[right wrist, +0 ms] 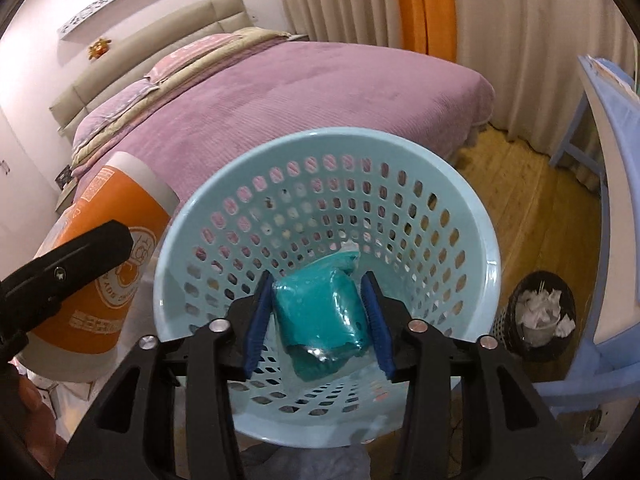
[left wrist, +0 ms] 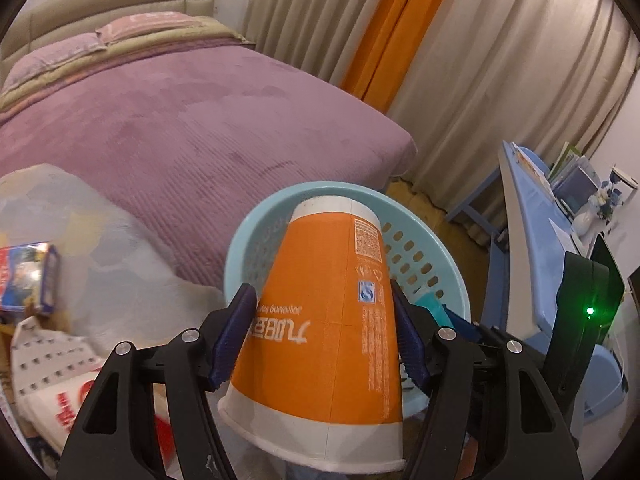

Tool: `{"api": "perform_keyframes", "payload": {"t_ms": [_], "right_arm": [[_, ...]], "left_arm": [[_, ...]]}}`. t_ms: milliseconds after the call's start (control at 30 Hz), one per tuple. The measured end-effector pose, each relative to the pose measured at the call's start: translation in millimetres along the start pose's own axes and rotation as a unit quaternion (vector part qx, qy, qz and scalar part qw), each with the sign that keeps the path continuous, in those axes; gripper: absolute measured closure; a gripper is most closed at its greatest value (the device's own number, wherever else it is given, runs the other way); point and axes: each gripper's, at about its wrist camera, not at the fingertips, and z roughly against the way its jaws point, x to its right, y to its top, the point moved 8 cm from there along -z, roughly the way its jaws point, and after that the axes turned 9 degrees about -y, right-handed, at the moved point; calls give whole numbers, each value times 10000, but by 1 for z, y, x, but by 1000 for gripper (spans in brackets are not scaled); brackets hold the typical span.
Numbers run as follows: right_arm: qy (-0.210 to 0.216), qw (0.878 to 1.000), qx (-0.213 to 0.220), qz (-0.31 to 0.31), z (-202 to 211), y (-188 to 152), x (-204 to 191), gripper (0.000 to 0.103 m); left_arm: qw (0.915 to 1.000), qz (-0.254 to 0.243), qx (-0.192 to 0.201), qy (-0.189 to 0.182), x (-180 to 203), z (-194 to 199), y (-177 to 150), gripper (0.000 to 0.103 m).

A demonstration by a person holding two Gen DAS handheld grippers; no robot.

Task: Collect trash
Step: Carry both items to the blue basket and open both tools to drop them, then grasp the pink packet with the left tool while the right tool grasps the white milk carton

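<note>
My left gripper [left wrist: 320, 290] is shut on an orange and white paper cup [left wrist: 320, 320], held upside down with its wide mouth toward the camera, above the near left rim of a light blue perforated basket [left wrist: 416, 256]. In the right wrist view the cup [right wrist: 104, 260] and a black left finger [right wrist: 68, 268] show just left of the basket [right wrist: 328, 136]. My right gripper [right wrist: 317, 277] hangs over the basket's mouth. A teal packet [right wrist: 320, 312] lies between its blue pads [right wrist: 260, 312] with a narrow gap on each side, so it is open.
A bed with a purple cover [right wrist: 312, 88] stands behind the basket. A black mesh bin [right wrist: 540, 316] full of white paper sits on the wooden floor to the right, beside blue furniture [right wrist: 616, 184]. Bags and a printed box [left wrist: 28, 276] lie at the left.
</note>
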Motion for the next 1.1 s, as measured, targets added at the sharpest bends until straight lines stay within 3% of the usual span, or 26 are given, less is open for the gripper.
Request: {"api": "perform_keyframes", "payload": {"t_ms": [67,133,500,833,1100], "right_arm": [[18,10000,-42,-82,-3,0,5,53],[21,9999,-38,-151,-4,0,10,48],[70,9997,194,-113,24,-4,8,47],[418,9958,704,398,88,-14,-45,47],[860,9865,1035,930,133,-29,-102,47]], "left_arm": [[10000,-4,-37,-51,3,-4,-1,38],[10000,-15,-36,-61,5,-5,-5,29],[9994,-207,265,9,17,35,-7,27],[9953,-376,849,275,15,120,-23,27],[9881,-309,1203,905,-13,199,-53,27]]}}
